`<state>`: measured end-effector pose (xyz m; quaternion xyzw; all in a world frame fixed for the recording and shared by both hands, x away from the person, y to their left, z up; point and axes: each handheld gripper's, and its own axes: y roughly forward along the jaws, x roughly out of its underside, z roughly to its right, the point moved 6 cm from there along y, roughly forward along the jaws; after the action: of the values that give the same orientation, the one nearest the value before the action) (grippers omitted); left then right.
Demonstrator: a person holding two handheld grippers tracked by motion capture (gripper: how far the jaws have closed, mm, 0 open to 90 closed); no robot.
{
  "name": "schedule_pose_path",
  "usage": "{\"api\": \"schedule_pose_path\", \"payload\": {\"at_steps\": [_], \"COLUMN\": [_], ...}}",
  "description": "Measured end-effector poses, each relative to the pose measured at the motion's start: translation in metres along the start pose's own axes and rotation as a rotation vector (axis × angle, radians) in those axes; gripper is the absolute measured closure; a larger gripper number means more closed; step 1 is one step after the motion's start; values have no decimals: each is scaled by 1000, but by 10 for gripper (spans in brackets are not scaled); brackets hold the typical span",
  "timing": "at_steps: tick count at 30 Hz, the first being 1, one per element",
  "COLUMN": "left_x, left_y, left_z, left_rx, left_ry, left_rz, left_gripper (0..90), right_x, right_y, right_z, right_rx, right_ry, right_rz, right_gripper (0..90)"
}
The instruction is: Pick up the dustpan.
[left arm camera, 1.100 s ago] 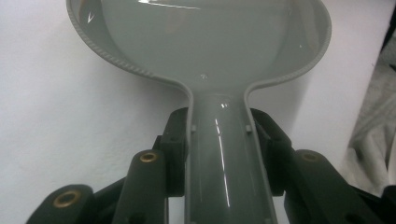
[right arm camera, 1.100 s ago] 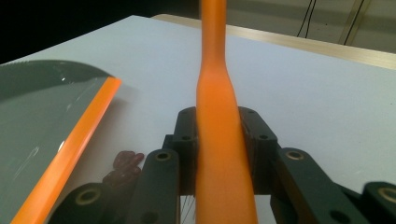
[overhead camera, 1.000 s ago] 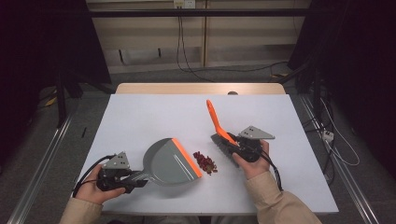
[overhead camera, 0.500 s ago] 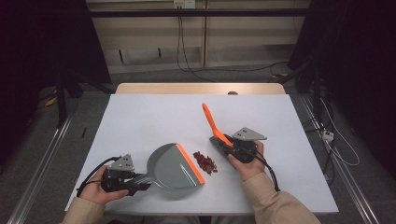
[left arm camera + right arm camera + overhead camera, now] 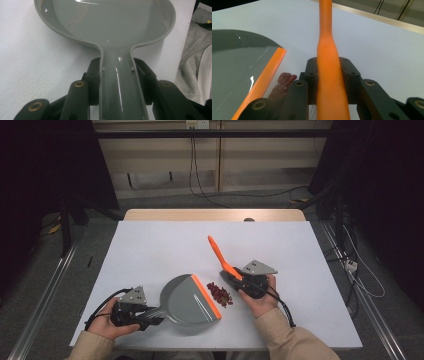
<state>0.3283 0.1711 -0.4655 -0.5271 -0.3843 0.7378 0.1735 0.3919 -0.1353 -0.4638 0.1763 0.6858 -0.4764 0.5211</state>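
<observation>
table: white top (image 5: 160, 245), wood edge at the far side
on it: grey dustpan (image 5: 187, 301), dark red bits (image 5: 220, 293) right beside its orange lip

**Surroundings Beyond the Work Items**

A white table top (image 5: 165, 245) is seen at centre, with a light wooden edge strip (image 5: 215, 214) along its far side. Grey floor (image 5: 100, 227) is seen around it. A pale wall panel (image 5: 165, 160) is noted at the far end, down which black cables (image 5: 192, 165) are hung. Metal rails (image 5: 42, 295) are laid along the left, and another rail (image 5: 365, 305) along the right. A white power strip (image 5: 351, 266) is found on the floor at right.
</observation>
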Motion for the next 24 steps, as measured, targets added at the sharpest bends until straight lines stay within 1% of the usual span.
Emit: {"api": "schedule_pose_path", "payload": {"at_steps": [1, 3, 10, 11, 16, 20, 21, 24], "left_x": [0, 0, -1, -2, -2, -3, -3, -3], "left_y": [2, 3, 5, 5, 7, 9, 10, 12], "left_z": [1, 0, 4, 4, 6, 5, 5, 4], "left_rx": [13, 12, 35, 33, 46, 45, 51, 54], "left_ry": [-9, -12, -9, -6, 1, -6, -1, -10], "left_rz": [19, 22, 22, 19, 19, 27, 27, 38], "left_gripper": [621, 621, 617, 617, 616, 616, 616, 614], "right_x": [0, 0, 0, 0, -1, -1, -1, -1], "right_y": [0, 0, 2, 2, 2, 3, 3, 3], "right_z": [-1, -2, -9, -9, -10, -9, -9, -9], "right_rx": [1, 2, -1, -2, 0, -2, 2, 3], "right_ry": [-1, -1, -10, -10, -9, -5, -3, -2], "right_rz": [0, 0, -2, -2, -3, -1, -1, 2], "right_gripper": [714, 713, 713, 713, 713, 713, 713, 713]}}
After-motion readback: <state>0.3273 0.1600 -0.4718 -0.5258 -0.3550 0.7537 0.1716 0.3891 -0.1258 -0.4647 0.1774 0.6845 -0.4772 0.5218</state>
